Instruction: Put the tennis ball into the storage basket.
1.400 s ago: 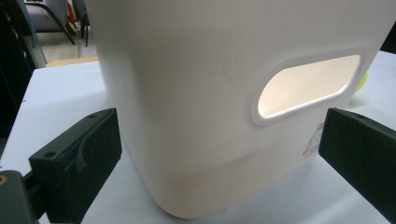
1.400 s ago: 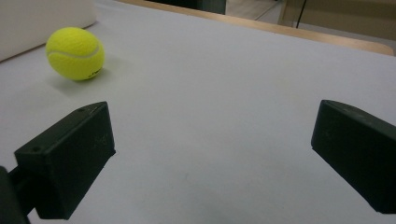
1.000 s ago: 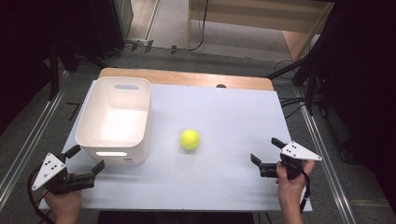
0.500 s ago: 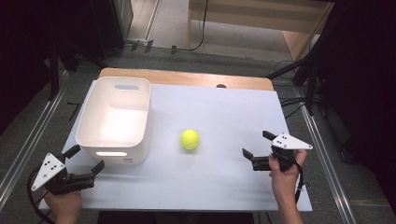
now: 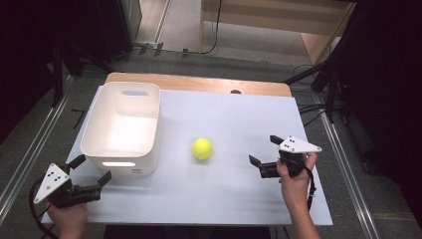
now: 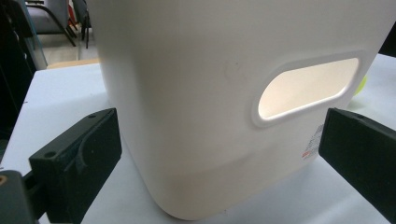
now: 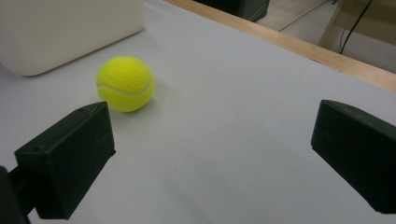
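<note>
Dark room all around, with a white table (image 5: 234, 199) under the lights. Over at its near-left corner, the left gripper (image 5: 91, 172) sat with jaws spread, pointed at the white bin's (image 5: 122, 130) handle cutout (image 6: 308, 88) and touching nothing. Mid-table, well off every edge, the tennis ball (image 5: 202, 148) lay loose. By the right edge, the right gripper (image 5: 263, 150) also had jaws wide apart, aimed a bit right of the ball. My take: swing it left to centre the ball, come in low, and close gently so it wouldn't roll.

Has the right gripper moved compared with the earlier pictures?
Yes. The right gripper moved left, closer to the yellow tennis ball, which stayed put.
</note>
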Demonstrator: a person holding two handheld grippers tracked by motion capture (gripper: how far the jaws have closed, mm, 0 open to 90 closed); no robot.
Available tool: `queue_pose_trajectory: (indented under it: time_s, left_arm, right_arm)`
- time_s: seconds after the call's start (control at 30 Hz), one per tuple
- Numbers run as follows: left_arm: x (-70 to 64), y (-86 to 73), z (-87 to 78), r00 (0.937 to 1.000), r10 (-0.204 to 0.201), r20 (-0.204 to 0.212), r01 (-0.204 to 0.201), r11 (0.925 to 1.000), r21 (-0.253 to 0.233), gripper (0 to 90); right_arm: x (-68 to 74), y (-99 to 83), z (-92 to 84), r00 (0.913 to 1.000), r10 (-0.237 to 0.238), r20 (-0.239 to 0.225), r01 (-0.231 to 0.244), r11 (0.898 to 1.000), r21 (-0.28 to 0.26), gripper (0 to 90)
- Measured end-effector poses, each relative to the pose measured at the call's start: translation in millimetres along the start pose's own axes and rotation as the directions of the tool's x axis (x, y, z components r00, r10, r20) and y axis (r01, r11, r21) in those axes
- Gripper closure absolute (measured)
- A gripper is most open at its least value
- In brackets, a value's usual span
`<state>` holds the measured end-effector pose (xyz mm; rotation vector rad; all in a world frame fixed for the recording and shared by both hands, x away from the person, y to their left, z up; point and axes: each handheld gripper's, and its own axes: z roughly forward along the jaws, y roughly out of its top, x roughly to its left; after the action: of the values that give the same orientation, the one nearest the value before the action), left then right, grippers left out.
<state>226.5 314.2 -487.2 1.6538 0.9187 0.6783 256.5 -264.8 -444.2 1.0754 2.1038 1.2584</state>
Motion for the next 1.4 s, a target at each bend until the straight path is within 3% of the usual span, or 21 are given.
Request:
queue_pose_trajectory:
  time_s: [0.73, 1.4]
  left_arm:
    - [0.7, 0.0, -0.1, 1.0000, -0.007, 0.005, 0.007, 1.0000, -0.006, 0.0]
    - [0.4, 0.1, 0.1, 1.0000, -0.005, 0.005, 0.005, 1.0000, -0.006, 0.0]
  right_arm:
    - [20.3, 20.2, 40.2, 0.9954, -0.065, -0.070, 0.071, 0.993, 0.089, 0.0]
    - [33.6, 39.3, 74.1, 0.9866, -0.105, -0.125, 0.129, 0.972, 0.198, 0.0]
